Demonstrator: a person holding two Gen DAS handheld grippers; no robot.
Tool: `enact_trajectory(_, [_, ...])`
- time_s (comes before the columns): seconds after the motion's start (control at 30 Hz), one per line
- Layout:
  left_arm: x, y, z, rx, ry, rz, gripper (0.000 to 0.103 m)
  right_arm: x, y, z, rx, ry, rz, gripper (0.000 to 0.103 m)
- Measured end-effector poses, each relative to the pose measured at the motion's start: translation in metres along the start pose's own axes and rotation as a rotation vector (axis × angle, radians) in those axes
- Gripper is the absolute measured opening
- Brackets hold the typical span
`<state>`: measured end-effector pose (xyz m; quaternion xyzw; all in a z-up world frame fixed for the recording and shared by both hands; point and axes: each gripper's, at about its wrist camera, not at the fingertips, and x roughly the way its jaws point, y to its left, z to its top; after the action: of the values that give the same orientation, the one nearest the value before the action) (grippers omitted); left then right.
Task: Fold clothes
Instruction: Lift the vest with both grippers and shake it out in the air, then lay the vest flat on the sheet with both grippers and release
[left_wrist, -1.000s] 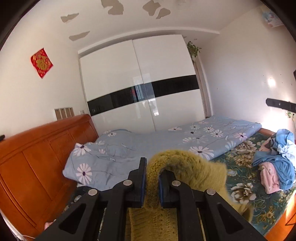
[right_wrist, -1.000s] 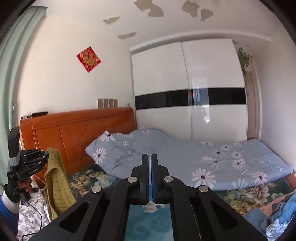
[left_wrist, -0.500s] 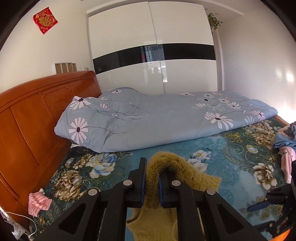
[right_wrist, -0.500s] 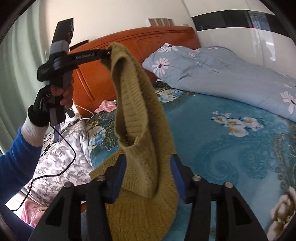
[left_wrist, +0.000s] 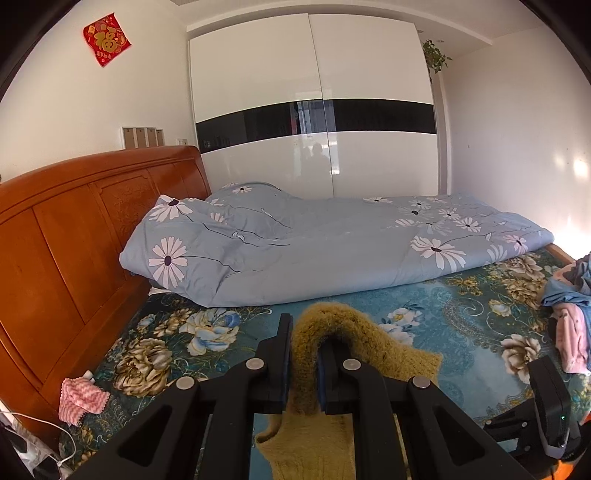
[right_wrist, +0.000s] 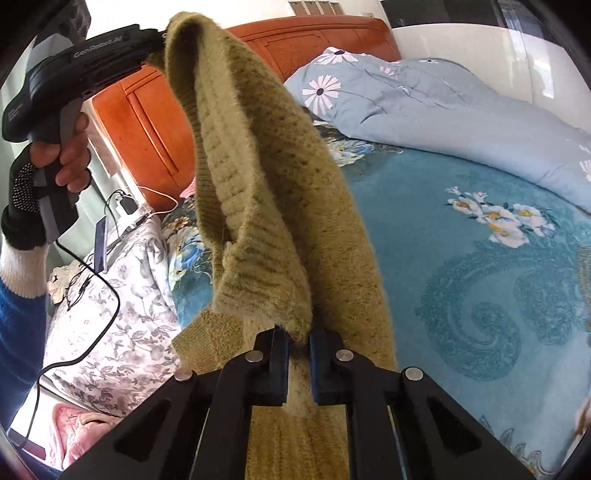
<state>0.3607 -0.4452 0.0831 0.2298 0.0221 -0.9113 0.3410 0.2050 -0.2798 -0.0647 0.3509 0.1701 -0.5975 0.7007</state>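
Observation:
An olive-yellow knit sweater (right_wrist: 266, 155) hangs above the teal floral bedsheet (right_wrist: 480, 280). My left gripper (left_wrist: 304, 354) is shut on its upper edge, with the knit bunched between the fingers and draping off to the right. From the right wrist view, the left gripper (right_wrist: 159, 40) is at the top left, held by a gloved hand (right_wrist: 62, 155). My right gripper (right_wrist: 297, 354) is shut on the sweater's hanging ribbed edge. Its body (left_wrist: 546, 421) shows at the lower right of the left wrist view. The rest of the sweater lies under the right gripper.
A blue daisy-print duvet (left_wrist: 332, 251) lies along the far side of the bed, against a wooden headboard (left_wrist: 74, 240). Loose clothes (left_wrist: 569, 314) are piled at the right. A pink cloth (left_wrist: 81, 398) sits by the headboard. A phone and cables (right_wrist: 107, 236) rest on flowery white fabric.
The right gripper's fingers, wide apart half a second ago, have shut on the sweater's hanging edge. The left gripper still holds the top and now sits slightly higher.

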Motion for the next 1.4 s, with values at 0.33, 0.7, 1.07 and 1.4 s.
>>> enact_trajectory(0.33, [-0.128, -0.005, 0.054, 0.015, -0.228, 0.050, 0.012, -0.213, 0.049, 0.085, -0.123, -0.359, -0.490, 0.009])
enact_trajectory(0.7, [-0.259, -0.032, 0.069, 0.083, -0.423, 0.064, 0.014, -0.332, 0.124, 0.092, -0.230, -0.553, -0.646, 0.009])
enact_trajectory(1.07, [-0.267, -0.041, 0.097, 0.161, -0.440, 0.089, 0.015, -0.384, 0.160, 0.100, -0.304, -0.620, -0.732, 0.009])
enact_trajectory(1.4, [-0.019, -0.029, 0.094, 0.148, -0.124, 0.051, 0.015, -0.225, -0.005, 0.170, -0.177, -0.323, -0.708, 0.009])
